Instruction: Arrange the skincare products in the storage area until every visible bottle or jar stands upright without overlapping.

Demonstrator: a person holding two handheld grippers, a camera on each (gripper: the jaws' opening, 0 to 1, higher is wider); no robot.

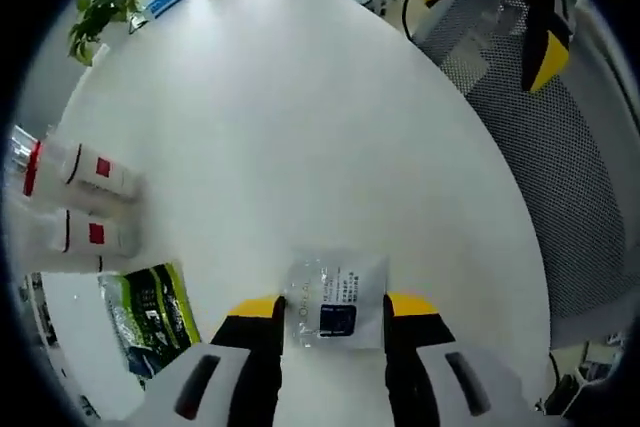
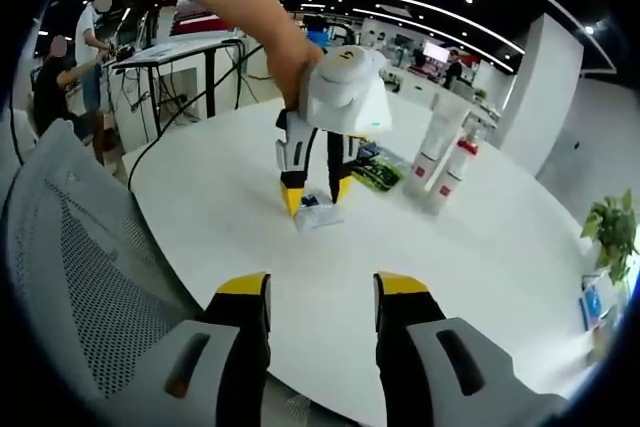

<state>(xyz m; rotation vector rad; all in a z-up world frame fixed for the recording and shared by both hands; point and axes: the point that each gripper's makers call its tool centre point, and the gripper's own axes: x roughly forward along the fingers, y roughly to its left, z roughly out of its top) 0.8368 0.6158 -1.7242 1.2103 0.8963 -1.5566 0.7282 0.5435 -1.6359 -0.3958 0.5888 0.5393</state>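
The clear sachet (image 1: pixel 334 303) lies flat between the left gripper (image 1: pixel 332 309)'s half-open jaws, which bracket its sides without a confirmed grip. The right gripper (image 2: pixel 319 289) hangs well back, jaws apart and empty, so the left is nearer.

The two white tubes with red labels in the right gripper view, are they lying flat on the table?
No, the two white tubes with red labels stand upright side by side on the white round table.
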